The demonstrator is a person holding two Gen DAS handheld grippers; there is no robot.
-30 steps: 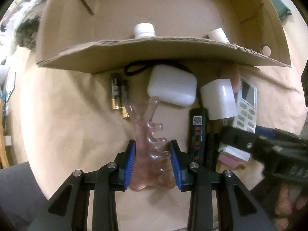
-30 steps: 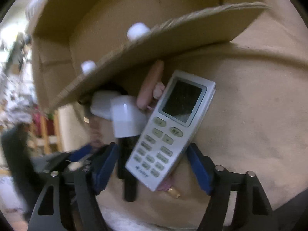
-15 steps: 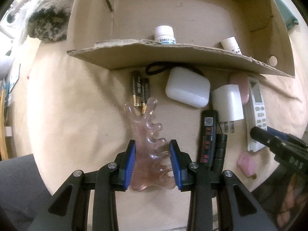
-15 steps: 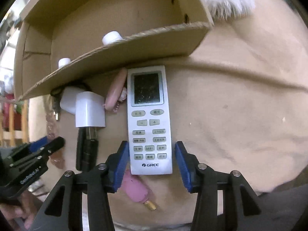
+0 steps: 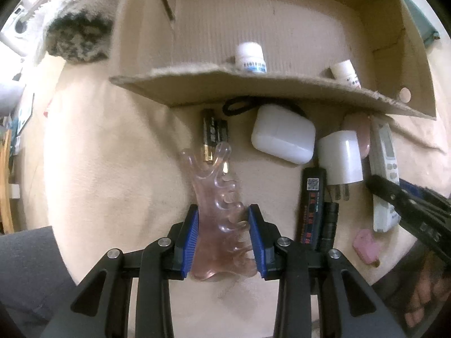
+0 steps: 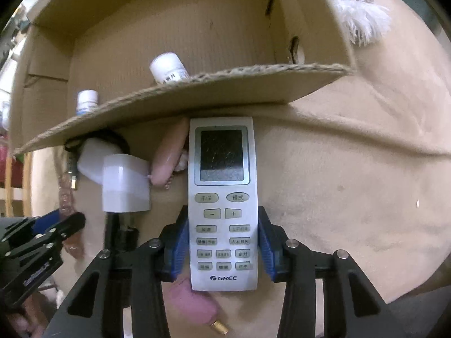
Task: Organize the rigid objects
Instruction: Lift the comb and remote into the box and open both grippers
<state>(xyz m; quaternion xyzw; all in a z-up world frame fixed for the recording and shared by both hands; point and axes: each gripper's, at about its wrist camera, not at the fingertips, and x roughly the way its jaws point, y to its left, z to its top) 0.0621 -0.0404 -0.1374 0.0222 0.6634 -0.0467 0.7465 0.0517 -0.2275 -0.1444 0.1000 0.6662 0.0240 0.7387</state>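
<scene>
A pink see-through comb-shaped tool [image 5: 215, 194] lies on the beige cloth [image 5: 112, 183], and my left gripper [image 5: 224, 239] is shut on its wide end. A white Gree remote [image 6: 222, 197] lies lengthwise below the cardboard box flap [image 6: 197, 93]. My right gripper [image 6: 222, 242] points down over the remote's button end. Its jaws are closing and the blue pads touch both long sides. In the left wrist view the remote [image 5: 384, 152] shows at far right.
The open cardboard box [image 5: 282, 22] holds two white bottles [image 5: 251, 56]. In front of it lie two batteries [image 5: 214, 135], a white case [image 5: 283, 138], a white plug [image 5: 339, 157], black sticks [image 5: 313, 205], a small pink piece [image 5: 366, 246] and a black band. Grey fur [image 5: 76, 33] sits far left.
The right gripper straightened over the remote and its jaws narrowed onto the button end. The left gripper kept its hold on the pink tool and barely moved.
</scene>
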